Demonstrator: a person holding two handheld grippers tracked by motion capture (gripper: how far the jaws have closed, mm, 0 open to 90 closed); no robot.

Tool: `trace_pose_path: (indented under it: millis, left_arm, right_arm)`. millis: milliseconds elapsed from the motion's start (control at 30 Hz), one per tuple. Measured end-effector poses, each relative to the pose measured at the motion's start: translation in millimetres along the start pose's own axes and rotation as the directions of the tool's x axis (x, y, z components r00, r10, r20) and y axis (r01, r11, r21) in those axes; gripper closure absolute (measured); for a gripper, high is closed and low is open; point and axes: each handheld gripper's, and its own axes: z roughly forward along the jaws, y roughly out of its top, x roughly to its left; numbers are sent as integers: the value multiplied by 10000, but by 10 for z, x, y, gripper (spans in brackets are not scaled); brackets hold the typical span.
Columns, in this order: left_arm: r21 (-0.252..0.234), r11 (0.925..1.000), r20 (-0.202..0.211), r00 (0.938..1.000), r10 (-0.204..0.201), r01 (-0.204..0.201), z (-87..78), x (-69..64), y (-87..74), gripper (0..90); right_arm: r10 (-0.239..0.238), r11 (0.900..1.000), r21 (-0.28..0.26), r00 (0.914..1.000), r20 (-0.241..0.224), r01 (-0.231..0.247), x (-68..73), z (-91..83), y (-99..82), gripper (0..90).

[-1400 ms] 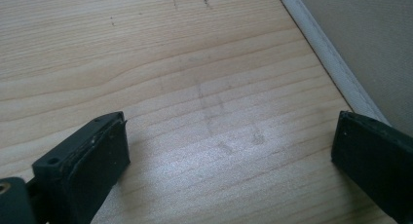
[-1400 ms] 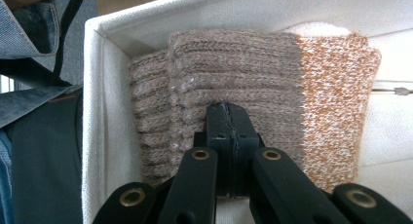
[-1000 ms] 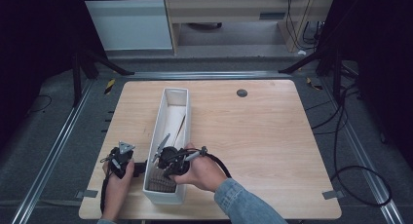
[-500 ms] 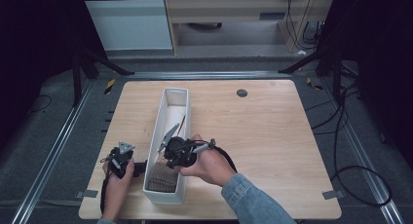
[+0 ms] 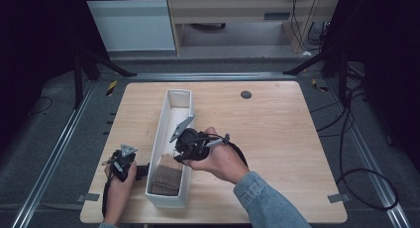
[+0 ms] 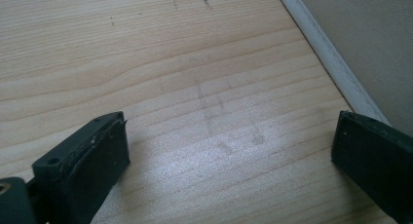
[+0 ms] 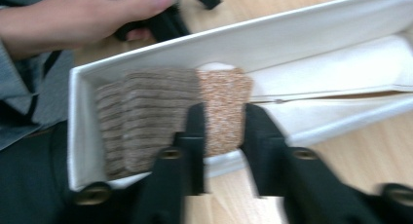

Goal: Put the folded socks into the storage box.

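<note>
A long white box lies lengthwise on the wooden counter, brown coasters stacked at its near end. The right gripper hangs above them; its jaws have just been opening, one speckled coaster between them. The left gripper rests beside the box's outer wall, jaws spread over bare wood. The counter's right half lies open.

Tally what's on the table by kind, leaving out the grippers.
White bin: 1
Brown ribbed cloth bundle: 1
Tan speckled cloth: 1
Black round disc: 1
Total: 4
</note>
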Motion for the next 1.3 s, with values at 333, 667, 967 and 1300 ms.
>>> trace_pose_path:
  millis: [333, 667, 967, 1300]
  left_arm:
    - [1, 10000, 1, 10000, 4, -4, 0, 0, 0, 0]
    - [1, 10000, 4, 10000, -17, 17, 0, -1, -1, 0]
    - [16, 10000, 5, 10000, 0, 0, -1, 0, -1, 0]
    - [19, 10000, 7, 10000, 3, -3, -1, 0, 0, 0]
  right_arm:
    - [864, 9901, -1281, 9697, 2285, -580, -254, -219, -105, 45]
    - [1743, 9736, -1965, 9347, 3099, -1164, -576, -575, -353, 57]
    - [2076, 9690, -2058, 9027, 3769, -1369, -768, -758, -602, 62]
    - [2615, 9575, -2265, 8687, 4206, -1786, -899, -881, -861, 65]
